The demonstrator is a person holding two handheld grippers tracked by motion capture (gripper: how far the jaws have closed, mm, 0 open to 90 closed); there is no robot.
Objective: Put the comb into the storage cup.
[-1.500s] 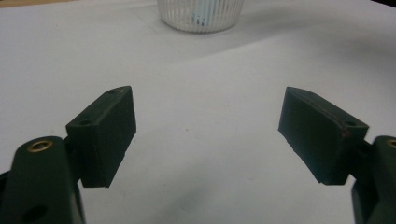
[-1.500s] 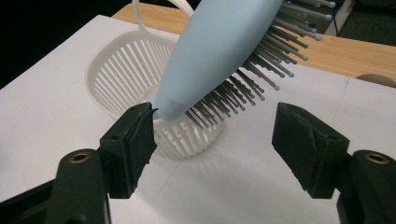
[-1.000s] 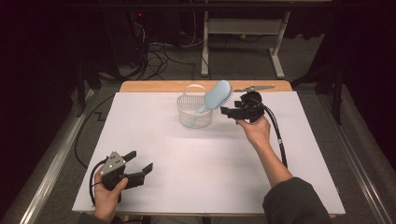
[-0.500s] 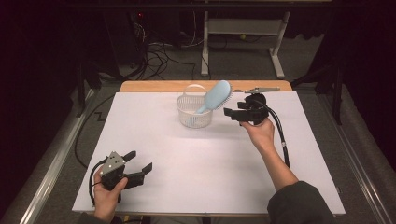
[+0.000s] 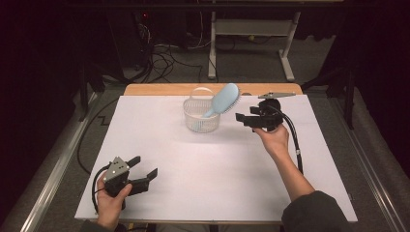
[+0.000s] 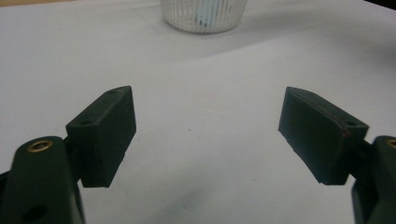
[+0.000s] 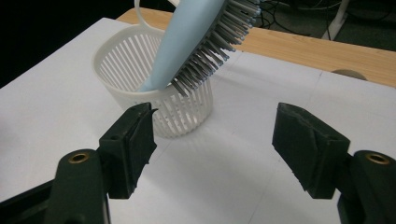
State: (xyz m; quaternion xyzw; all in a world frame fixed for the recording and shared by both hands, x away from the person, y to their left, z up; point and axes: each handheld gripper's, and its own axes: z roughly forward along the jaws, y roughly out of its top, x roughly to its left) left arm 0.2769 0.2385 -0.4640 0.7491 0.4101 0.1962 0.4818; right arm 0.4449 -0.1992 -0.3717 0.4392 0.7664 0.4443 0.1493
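Pale blue hairbrush is standing handle-down in a white slatted basket, leaning to the right, its head sticking up past the rim with the bristles facing right. Basket is sitting toward the far middle of the white table, close to the wooden strip along the far edge. In the right gripper view the brush is resting against the near rim of the basket, grey bristles pointing down and right.

Right gripper is hovering just beside the basket, on its right, apart from it and pointing left toward it. Its jaws are standing spread, with nothing between them but bare table.

Left gripper is sitting low at the near left of the table, well apart from the basket, in the person's left hand. Its jaws are also spread wide and gripping nothing; in the left gripper view the basket is showing far ahead.
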